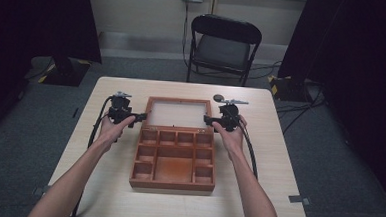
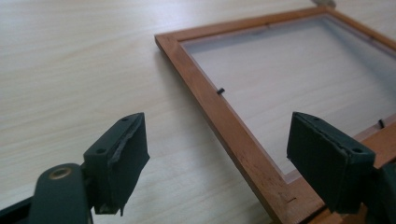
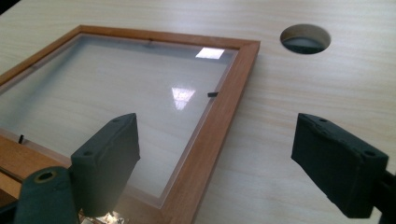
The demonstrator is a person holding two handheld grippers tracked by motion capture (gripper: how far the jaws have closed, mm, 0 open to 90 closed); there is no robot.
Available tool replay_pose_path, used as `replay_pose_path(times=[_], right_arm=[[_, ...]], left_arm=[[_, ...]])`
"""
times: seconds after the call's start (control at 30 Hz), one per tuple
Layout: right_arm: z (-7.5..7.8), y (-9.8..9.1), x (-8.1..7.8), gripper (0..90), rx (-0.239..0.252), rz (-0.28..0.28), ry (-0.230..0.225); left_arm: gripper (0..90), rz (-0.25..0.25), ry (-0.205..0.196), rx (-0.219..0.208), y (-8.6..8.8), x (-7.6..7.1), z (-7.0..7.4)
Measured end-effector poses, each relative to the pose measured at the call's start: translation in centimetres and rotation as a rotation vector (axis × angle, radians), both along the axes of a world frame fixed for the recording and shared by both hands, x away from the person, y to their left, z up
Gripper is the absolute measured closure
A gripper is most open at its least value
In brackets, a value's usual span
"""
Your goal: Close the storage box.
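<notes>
A wooden box [image 1: 172, 185] with several empty compartments lies open on the table, its glass-paned lid [image 1: 179, 101] laid flat behind it. My left gripper [image 1: 141, 117] is at the lid's left rail and my right gripper [image 1: 206, 120] at its right rail, both pointing inward. In the left gripper view the left gripper [image 2: 219, 163] is open, with the lid's rail [image 2: 224, 116] running beneath the gap between its jaws. The right gripper [image 3: 215, 168] is open too, astride the other rail [image 3: 219, 121]. Neither pair of pads presses on the wood.
A round cable hole [image 3: 306, 38] sits in the table [image 1: 278, 158] just beyond the lid's far right corner. A black folding chair [image 1: 224, 45] stands behind the table. Bare tabletop lies left and right of the box.
</notes>
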State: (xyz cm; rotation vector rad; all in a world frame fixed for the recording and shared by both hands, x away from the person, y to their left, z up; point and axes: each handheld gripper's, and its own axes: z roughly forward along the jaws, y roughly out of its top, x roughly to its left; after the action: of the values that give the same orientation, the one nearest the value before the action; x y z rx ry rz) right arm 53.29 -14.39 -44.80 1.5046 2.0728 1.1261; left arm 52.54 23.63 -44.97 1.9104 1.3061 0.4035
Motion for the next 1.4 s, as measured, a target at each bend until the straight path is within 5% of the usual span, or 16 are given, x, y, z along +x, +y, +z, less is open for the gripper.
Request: replay_pose_path(times=[0.57,0.7,1.0,1.13,1.4], right_arm=[[-2.3,2.1,0.7,13.7,0.023,0.026,0.086],[-2.6,2.3,0.9,12.8,0.081,-0.006,0.127],[-2.6,2.4,1.0,12.7,0.06,0.007,0.119],[-2.6,2.3,1.1,12.8,0.075,0.009,0.14],[-2.6,2.4,1.2,13.2,0.083,0.032,0.147]], left_arm=[[20.0,-0.054,0.055,0.015,-3.6,0.4,-1.2],[17.8,-0.048,0.073,-0.005,-3.7,0.7,-1.5],[10.8,-0.021,0.121,-0.062,-3.1,1.1,-2.1],[10.8,-0.027,0.106,-0.055,-3.7,1.0,-2.0],[8.4,-0.015,0.166,-0.128,-3.5,1.4,-2.6]])
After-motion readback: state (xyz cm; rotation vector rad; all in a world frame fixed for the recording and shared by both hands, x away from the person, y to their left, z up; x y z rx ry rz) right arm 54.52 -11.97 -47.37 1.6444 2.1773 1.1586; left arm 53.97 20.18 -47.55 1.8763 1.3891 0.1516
